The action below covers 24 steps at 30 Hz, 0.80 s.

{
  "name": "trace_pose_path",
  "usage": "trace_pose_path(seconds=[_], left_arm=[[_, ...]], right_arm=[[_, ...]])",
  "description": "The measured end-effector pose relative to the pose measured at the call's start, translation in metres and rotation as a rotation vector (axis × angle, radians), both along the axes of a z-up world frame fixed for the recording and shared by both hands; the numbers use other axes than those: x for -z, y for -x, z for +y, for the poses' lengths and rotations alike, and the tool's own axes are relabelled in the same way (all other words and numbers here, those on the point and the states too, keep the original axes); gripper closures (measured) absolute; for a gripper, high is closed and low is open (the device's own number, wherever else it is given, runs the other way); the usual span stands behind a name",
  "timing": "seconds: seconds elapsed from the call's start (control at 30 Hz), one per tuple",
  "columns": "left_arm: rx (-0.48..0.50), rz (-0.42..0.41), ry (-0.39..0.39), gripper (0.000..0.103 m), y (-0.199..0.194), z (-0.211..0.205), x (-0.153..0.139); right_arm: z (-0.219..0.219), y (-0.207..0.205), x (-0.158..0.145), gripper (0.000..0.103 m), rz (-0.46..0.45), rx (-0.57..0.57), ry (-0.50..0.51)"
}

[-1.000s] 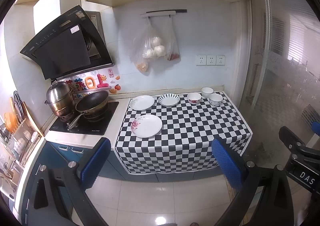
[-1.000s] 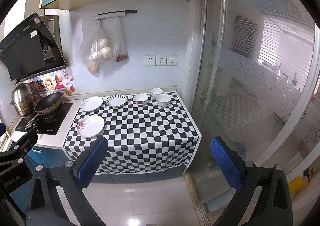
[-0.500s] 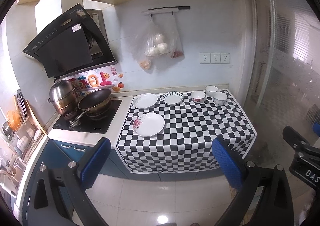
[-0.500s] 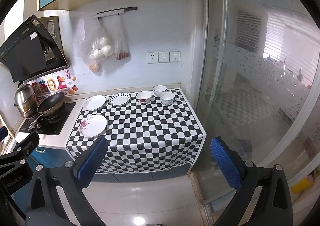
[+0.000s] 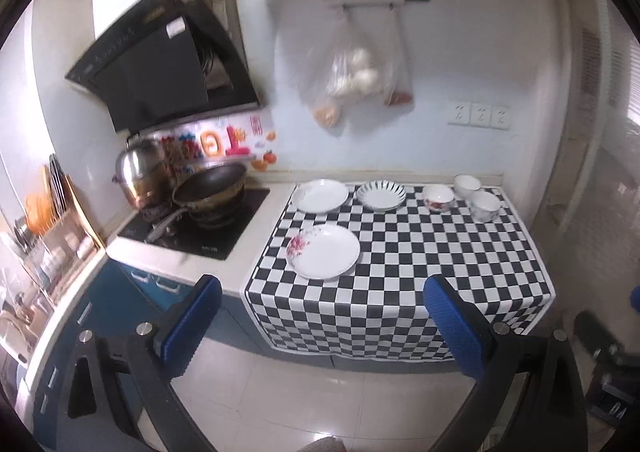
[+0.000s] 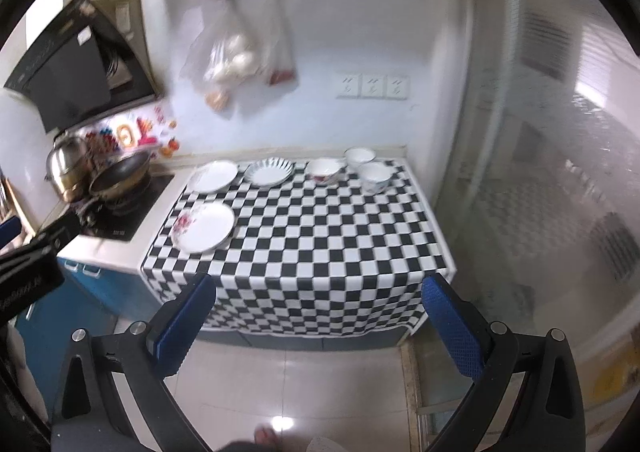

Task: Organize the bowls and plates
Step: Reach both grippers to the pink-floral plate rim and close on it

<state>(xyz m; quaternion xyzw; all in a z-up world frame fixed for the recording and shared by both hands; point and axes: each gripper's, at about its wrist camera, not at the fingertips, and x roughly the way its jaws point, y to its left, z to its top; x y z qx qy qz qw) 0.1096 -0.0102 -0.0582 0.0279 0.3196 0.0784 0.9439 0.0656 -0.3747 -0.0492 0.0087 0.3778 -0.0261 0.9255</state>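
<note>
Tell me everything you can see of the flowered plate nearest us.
The flowered plate is round, white and glossy, probably ceramic, with a pink-red floral print on its left rim. It lies flat and empty on the checkered cloth, near the cloth's left edge, in front of the other dishes. Nothing touches it; neither tool is near.

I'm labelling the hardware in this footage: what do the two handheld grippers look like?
Both match: black angular frames with silver bolt heads, and two fingers each tipped with a textured blue pad. See the left gripper and the right gripper. The left gripper's black body carries white lettering, too blurred to read. No cables or sleeves show.
</note>
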Motion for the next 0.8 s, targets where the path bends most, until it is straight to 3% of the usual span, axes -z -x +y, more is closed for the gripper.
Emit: trace_pose_path(seconds=[0.17, 0.37, 0.53, 0.6, 0.7, 0.8], left_arm=[[-0.007, 0.050, 0.007, 0.000, -0.057, 0.020, 0.031], [0.022, 0.147, 0.014, 0.000, -0.149, 0.059, 0.074], [0.074, 0.242, 0.045, 0.000, -0.241, 0.108, 0.113], [0.096, 0.278, 0.036, 0.000, -0.277, 0.126, 0.132], [0.112, 0.330, 0.020, 0.000, -0.323, 0.151, 0.163], [0.109, 0.387, 0.008, 0.000, -0.361, 0.171, 0.196]], right_arm=[[0.033, -0.066, 0.042, 0.000, 0.084, -0.082, -0.051], [0.080, -0.163, 0.095, 0.000, 0.154, -0.092, -0.067], [0.105, -0.276, 0.155, 0.000, 0.285, -0.086, -0.324], [0.114, -0.313, 0.178, 0.000, 0.332, -0.070, -0.382], [0.130, -0.366, 0.211, 0.000, 0.375, -0.038, -0.393], [0.144, -0.411, 0.246, 0.000, 0.422, -0.012, -0.332]])
